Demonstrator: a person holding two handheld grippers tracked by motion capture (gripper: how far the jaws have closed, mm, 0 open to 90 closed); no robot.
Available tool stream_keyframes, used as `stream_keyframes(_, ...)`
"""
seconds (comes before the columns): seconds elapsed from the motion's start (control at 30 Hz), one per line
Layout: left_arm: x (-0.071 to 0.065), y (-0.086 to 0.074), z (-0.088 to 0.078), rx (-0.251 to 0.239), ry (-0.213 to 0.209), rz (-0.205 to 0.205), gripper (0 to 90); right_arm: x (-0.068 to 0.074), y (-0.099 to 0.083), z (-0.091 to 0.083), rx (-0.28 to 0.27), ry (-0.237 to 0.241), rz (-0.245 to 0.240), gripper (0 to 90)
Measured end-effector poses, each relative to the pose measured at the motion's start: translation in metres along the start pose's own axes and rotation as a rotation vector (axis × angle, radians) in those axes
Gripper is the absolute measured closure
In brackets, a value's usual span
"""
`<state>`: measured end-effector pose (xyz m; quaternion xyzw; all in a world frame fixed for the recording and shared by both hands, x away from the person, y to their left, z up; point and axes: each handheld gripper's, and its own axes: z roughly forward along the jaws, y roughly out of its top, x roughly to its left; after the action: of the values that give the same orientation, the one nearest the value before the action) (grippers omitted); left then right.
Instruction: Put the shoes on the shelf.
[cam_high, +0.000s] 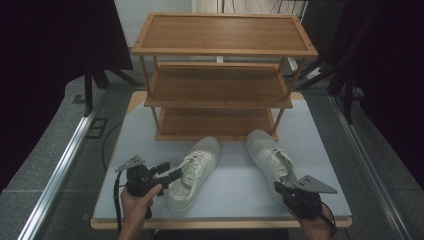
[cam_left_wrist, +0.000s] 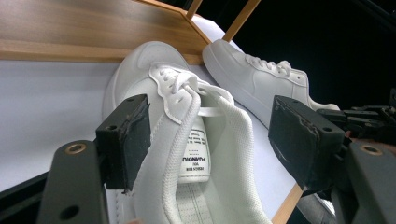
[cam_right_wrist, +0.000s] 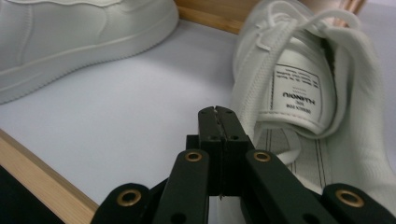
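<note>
left gripper (cam_high: 172, 171): jaws wide apart, straddling collar of left white sneaker (cam_high: 194, 172); one pad just beside outer side of collar, other pad clear of it, nothing clamped. right gripper (cam_right_wrist: 217, 112): jaws pressed together, empty, tips just short of right white sneaker (cam_high: 272, 162) heel opening. wooden shoe rack (cam_high: 220, 75) beyond both toes.

You have two white shoes (cam_high: 195, 172) (cam_high: 272, 160) with white laces, each with a white tongue label (cam_left_wrist: 195, 158) printed in black. They sit on a pale grey-white table (cam_high: 232, 187) edged in light wood. The rack (cam_high: 220, 75) is warm brown wood. Your grippers (cam_high: 167, 172) (cam_high: 280, 189) are black, with brass-coloured rivets and grey top plates.
</note>
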<state>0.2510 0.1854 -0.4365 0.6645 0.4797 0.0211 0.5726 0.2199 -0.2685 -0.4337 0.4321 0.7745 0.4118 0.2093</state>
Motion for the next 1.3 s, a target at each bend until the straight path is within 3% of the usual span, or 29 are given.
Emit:
stream_keyframes(0.33, 0.002, 0.001, -0.003, -0.009, 0.003, -0.008, 29.8, -0.022, -0.009, -0.018, -0.014, 0.016, 0.057, 89.8)
stream_keyframes(0.53, 0.005, 0.001, -0.004, -0.015, 0.015, -0.016, 29.8, -0.030, -0.012, -0.021, -0.012, 0.003, 0.059, 89.8)
stream_keyframes(0.73, 0.005, 0.001, -0.004, -0.013, 0.014, -0.016, 29.9, -0.031, -0.012, -0.020, -0.016, 0.028, 0.058, 89.6)
stream_keyframes(0.8, 0.004, 0.002, -0.004, -0.012, 0.010, -0.012, 29.9, -0.027, -0.011, -0.019, -0.042, 0.076, 0.062, 83.3)
stream_keyframes(0.93, 0.001, 0.003, -0.003, -0.006, 0.013, 0.002, 29.9, -0.025, -0.005, -0.022, -0.090, 0.106, 0.056, 79.1)
stream_keyframes(1.1, -0.002, 0.008, -0.002, 0.005, 0.015, 0.027, 30.3, -0.030, 0.004, -0.030, -0.148, 0.090, 0.070, 70.3)
stream_keyframes(1.13, -0.003, 0.009, -0.002, 0.010, 0.014, 0.033, 30.5, -0.033, 0.009, -0.029, -0.163, 0.080, 0.058, 64.3)
stream_keyframes(1.3, -0.003, 0.018, -0.003, 0.006, 0.045, 0.063, 31.4, -0.047, 0.020, -0.025, -0.168, 0.055, 0.044, 57.0)
